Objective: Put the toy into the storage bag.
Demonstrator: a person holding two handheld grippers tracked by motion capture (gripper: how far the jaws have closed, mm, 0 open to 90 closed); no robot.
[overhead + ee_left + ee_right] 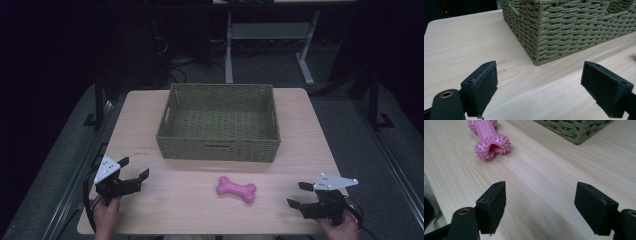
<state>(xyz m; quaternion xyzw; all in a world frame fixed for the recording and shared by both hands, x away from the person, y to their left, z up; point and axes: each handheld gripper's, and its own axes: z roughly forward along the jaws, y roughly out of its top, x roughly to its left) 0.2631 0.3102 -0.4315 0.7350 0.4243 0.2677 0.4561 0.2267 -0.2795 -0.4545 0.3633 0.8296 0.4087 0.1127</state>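
A pink spiky bone-shaped toy (236, 189) lies on the wooden table (190, 210), in front of a green woven basket (218, 150). My left gripper (134, 168) is held low at the table's front left, open, with nothing between its jaws. At the front right my right gripper (298, 194) is open too, its jaws pointing toward the toy. The right gripper view shows the toy (489, 138) ahead and left of my right gripper (540, 206). In the left gripper view, the basket's corner (541, 32) stands beyond my left gripper (540, 92).
The basket (172, 145) looks empty and sits at the table's middle and back. A hand (106, 220) holds each gripper at the front edge. Desk legs (228, 55) and cables lie on the dark floor behind the table.
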